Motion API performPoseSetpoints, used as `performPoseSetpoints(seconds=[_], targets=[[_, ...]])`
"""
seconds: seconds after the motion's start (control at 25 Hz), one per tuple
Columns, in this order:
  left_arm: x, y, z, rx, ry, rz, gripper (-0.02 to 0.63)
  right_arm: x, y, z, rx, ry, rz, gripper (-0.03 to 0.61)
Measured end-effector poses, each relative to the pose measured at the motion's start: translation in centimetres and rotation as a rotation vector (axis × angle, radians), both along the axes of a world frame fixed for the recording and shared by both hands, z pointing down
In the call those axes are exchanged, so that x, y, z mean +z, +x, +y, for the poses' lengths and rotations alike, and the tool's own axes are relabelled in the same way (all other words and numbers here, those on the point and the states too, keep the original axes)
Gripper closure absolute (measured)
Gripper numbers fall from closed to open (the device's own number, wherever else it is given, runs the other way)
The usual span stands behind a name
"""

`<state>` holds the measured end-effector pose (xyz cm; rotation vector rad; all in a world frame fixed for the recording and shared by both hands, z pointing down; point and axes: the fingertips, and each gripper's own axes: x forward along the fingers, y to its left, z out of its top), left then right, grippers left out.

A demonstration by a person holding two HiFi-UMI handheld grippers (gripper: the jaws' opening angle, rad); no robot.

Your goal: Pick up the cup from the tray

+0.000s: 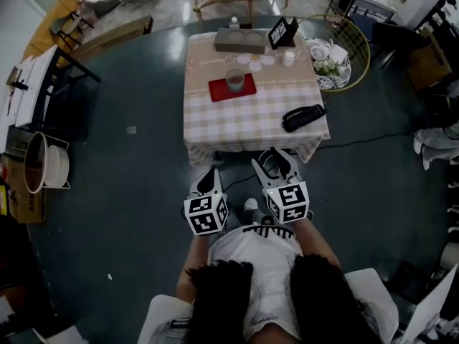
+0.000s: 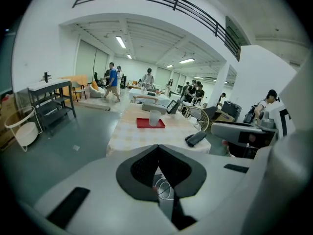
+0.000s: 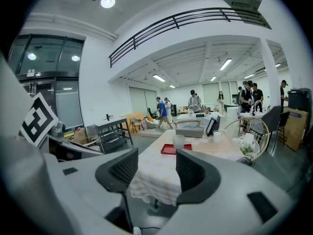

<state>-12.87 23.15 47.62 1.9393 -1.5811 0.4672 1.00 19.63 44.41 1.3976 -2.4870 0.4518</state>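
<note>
Jaws on our right gripper [image 3: 156,168] stand apart with nothing between them, ready for a grasp. Those on our left gripper [image 2: 158,151] sit together, empty. We hold the 2 grippers low, well short of the checked table [image 1: 251,117]. The cup [image 1: 234,79] stands upright on the red tray [image 1: 217,92] toward the table's far side, so we judge the reach not yet begun.

**Counts by Kind**

On one table [image 1: 251,120], one red tray [image 1: 219,90] with one cup [image 1: 234,79] is counted at eleven o'clock and one black case [image 1: 303,117] at four o'clock. Two grippers are counted: left gripper [image 1: 210,173], right gripper [image 1: 275,158].
</note>
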Motion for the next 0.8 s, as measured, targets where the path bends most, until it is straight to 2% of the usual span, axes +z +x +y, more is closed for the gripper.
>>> performPoseSetpoints(seconds=[0.2, 0.4, 0.8], targets=[[0.6, 0.0, 1.1, -0.02, -0.017, -0.001, 0.606, 0.4, 0.3, 0.6, -0.015, -0.014, 0.017, 0.351], [0.4, -0.6, 1.1, -0.039, -0.014, -0.009, 0.606, 0.3, 0.2, 0.8, -0.021, -0.007, -0.016, 0.351], [0.5, -0.1, -0.9, -0.019, 0.001, -0.004, 0.606, 0.6, 1.1, -0.5, -0.002, -0.005, -0.021, 0.351]])
